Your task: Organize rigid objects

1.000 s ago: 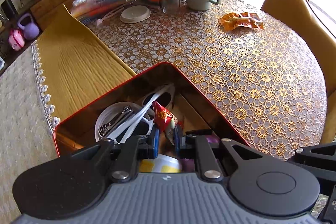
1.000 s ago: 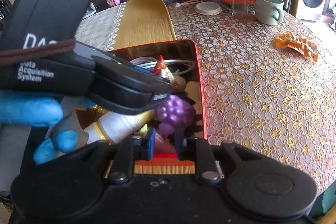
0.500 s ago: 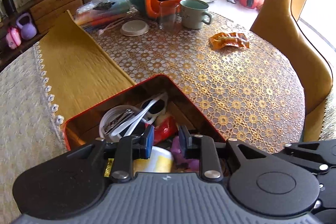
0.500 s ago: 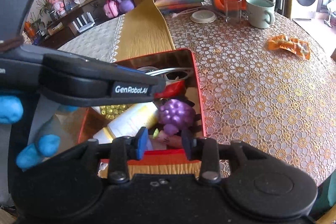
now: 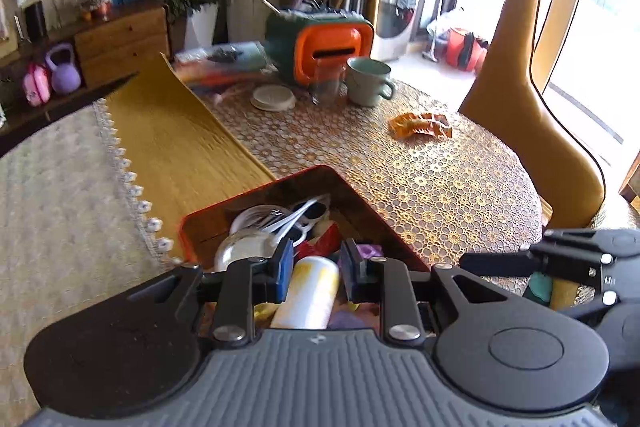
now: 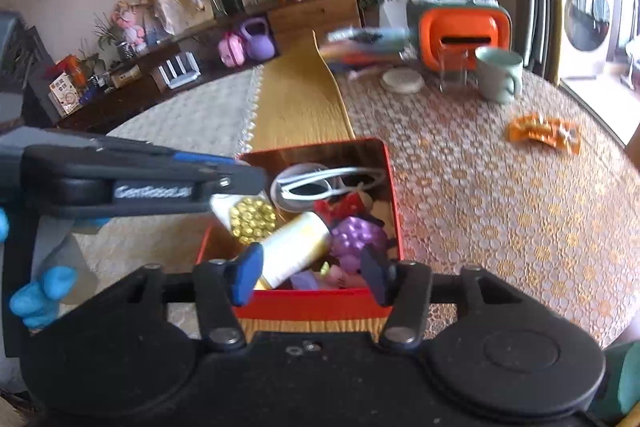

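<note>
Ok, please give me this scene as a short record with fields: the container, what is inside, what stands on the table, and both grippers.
container: red box, open top, on the table
inside: white bottle, purple grapes toy, gold bead piece, white sunglasses, red packet
table: lace cloth
far on table: green mug, empty glass, orange and green case, orange wrapper, round lid
left gripper: above the box, jaws slightly apart, holding nothing
right gripper: above the box, jaws opening, holding nothing
</note>
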A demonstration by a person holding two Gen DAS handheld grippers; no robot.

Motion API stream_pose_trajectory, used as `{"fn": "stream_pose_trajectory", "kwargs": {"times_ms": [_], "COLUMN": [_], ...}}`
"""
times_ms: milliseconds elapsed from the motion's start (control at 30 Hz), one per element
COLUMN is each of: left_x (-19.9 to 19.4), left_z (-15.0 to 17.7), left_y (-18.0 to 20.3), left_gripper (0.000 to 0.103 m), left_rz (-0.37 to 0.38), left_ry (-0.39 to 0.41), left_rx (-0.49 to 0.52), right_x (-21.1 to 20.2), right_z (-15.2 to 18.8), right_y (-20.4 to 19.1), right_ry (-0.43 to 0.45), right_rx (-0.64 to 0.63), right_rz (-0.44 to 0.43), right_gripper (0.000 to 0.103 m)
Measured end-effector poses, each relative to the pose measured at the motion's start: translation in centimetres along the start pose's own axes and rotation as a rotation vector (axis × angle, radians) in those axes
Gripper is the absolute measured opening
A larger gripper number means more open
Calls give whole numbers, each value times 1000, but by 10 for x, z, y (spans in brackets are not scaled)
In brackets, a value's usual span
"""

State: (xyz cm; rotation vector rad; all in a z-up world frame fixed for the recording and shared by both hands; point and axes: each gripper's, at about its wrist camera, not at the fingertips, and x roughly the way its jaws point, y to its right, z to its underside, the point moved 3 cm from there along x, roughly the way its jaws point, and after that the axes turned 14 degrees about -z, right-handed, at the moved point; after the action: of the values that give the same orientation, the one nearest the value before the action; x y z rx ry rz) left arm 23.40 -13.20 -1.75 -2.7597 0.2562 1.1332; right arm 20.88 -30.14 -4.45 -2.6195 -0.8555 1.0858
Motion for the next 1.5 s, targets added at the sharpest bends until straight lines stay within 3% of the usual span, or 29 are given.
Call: {"fn": "stream_pose_trajectory", "kwargs": {"times_ms": [200,267,333,367,600,700,867,1033,1500], "left_x": [-30,-36,-42,-46,-59,-62,-63,-63,-62], "left_z": [24,33,42,47,71,77,84,86,85], "left_y": [-21,-28,-32,-33,-34,-34,-35,-32,-9], "left_gripper": [25,32,65,69,71,81,86,103,103], "left_rz": [-34,-43,-52,-54,-54,-54,-57,-62,-63], "left_ry": [57,60,68,83,102,115,116,120,134], "left_rx": [-29,-47,-62,-69,-85,-96,-141,-163,-90], "right_x": [-14,-18,-22,-24,-29,-33,-40,-43,-52], "right_z": [6,8,11,12,27,34,42,46,53], "right_y": [-19,-25,-31,-33,-48,-51,-46,-38,-28], "right_ry": [56,76,98,108,153,176,211,232,259], "right_rx": [-45,-64,-82,-89,-112,-121,-98,-71,-49], "right_rz": [-22,-23,-20,-21,-32,-28,-12,10,51], "right_gripper": [66,70,74,76,93,102,103,103,103]}}
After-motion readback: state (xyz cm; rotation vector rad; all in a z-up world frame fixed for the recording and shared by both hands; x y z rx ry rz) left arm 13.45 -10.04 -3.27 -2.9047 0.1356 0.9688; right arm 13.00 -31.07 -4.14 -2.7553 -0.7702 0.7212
